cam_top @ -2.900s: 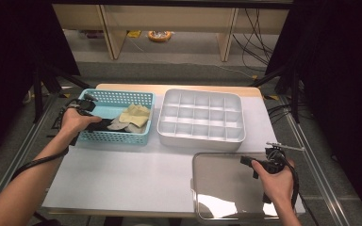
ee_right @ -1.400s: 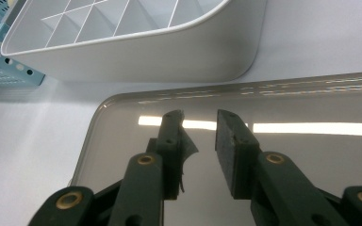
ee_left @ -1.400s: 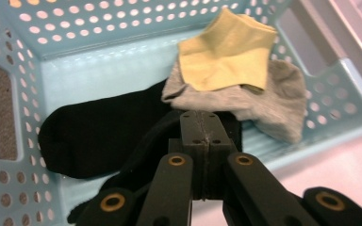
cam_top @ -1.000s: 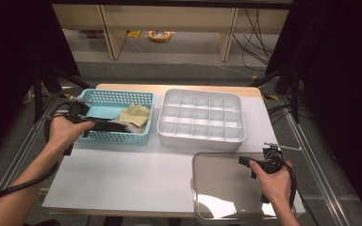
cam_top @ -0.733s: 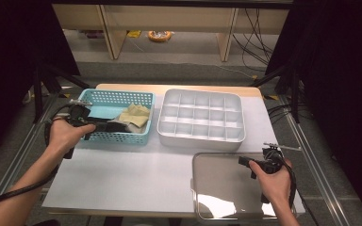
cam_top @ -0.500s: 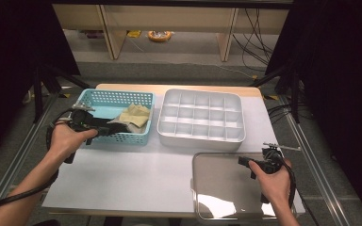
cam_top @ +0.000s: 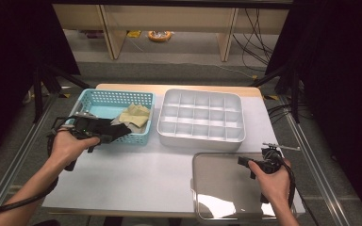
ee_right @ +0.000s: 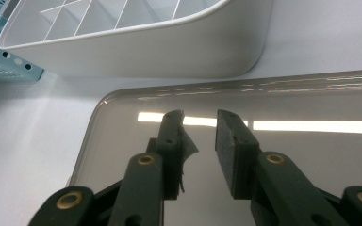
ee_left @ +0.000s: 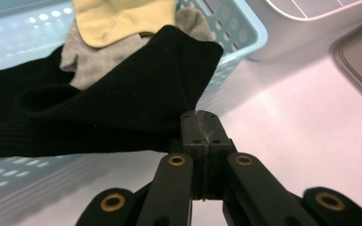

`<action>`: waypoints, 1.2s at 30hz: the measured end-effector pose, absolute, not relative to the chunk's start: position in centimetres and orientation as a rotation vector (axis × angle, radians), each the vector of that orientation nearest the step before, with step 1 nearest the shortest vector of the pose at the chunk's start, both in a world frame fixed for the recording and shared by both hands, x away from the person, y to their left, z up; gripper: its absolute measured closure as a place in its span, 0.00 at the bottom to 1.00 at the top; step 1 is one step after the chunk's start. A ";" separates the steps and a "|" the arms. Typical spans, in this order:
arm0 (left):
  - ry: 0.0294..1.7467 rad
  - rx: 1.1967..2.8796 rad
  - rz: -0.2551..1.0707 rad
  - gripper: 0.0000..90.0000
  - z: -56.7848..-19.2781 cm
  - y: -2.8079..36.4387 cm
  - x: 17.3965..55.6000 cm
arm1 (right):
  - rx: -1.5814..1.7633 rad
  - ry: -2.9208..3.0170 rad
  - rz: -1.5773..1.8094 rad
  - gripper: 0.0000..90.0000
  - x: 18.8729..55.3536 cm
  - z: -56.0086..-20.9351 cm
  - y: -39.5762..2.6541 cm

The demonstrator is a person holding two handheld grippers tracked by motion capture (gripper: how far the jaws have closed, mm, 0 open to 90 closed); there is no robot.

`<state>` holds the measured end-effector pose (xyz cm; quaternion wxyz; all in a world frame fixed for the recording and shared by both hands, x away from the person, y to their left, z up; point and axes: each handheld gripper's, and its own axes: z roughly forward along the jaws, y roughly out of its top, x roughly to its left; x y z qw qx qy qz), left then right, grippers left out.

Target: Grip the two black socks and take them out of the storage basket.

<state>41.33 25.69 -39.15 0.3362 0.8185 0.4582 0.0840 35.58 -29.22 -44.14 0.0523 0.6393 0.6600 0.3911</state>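
My left gripper (ee_left: 200,117) is shut on a corner of a black sock (ee_left: 122,94), which hangs over the near wall of the blue basket (ee_left: 235,33). In the high view that gripper (cam_top: 107,137) sits at the basket's near left corner (cam_top: 118,94), with the black sock (cam_top: 104,126) trailing from it. A yellow sock (ee_left: 122,19) and a grey one (ee_left: 89,66) lie in the basket behind. My right gripper (ee_right: 200,117) is open just above a smoky clear tray (ee_right: 311,141), nothing between its pads. It hovers over the tray's right side (cam_top: 242,162).
A white box with many compartments (cam_top: 200,117) stands right of the basket, its cells bare; its rounded wall (ee_right: 169,47) is just beyond the tray (cam_top: 221,183). White tabletop (cam_top: 136,174) lies between the hands. The table's edges have metal rails on both sides.
My left hand has drawn back toward the table's near side, dragging the black sock to the basket's near wall. The right hand has stayed over the tray.
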 end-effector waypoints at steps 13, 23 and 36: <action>1.179 2.144 0.172 1.00 -40.4 24.9 40.4 | 1.943 2.013 1.195 0.80 35.6 -44.1 -29.2; 1.148 2.150 0.123 1.00 -39.7 25.1 39.7 | 1.977 2.001 1.178 0.80 35.5 -44.0 -29.1; 1.107 2.169 0.078 1.00 -39.4 24.6 37.6 | 2.002 1.993 1.197 0.80 35.5 -44.0 -28.8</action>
